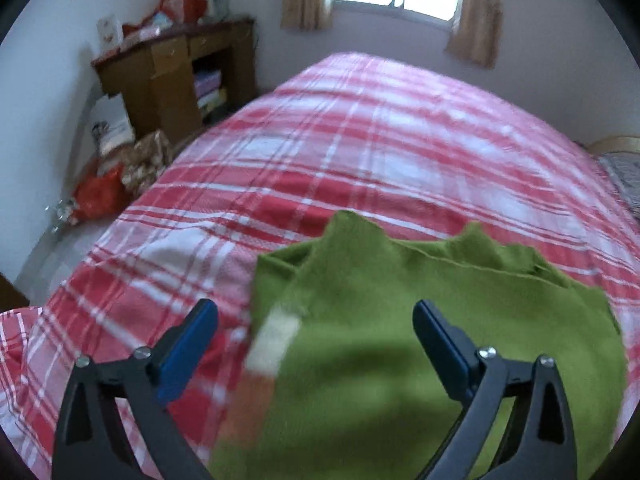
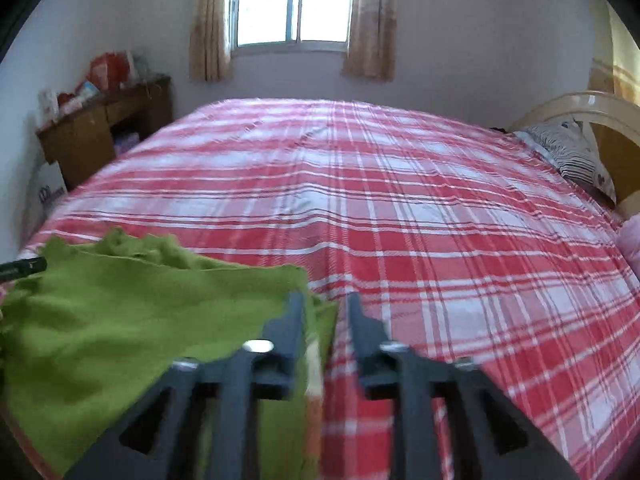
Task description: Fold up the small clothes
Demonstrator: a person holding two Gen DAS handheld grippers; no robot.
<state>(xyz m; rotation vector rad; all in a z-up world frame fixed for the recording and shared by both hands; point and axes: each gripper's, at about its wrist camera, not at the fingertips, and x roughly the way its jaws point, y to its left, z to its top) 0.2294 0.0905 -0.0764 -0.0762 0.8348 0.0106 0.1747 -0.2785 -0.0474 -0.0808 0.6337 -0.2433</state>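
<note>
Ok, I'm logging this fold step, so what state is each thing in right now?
Left claw: open, fingers wide apart above the green cloth.
Right claw: nearly closed at the cloth's right edge; grip unclear.
Green cloth: lying on the bed, layered, back edge rumpled.
Bedspread: spread out, mostly smooth.
Curtains: drawn apart.

Garment (image 1: 420, 340) lies on bed (image 1: 380, 140), desk (image 1: 176, 76) behind.

Green garment (image 1: 400, 340) blurred, cut off at the bottom edge.
</note>
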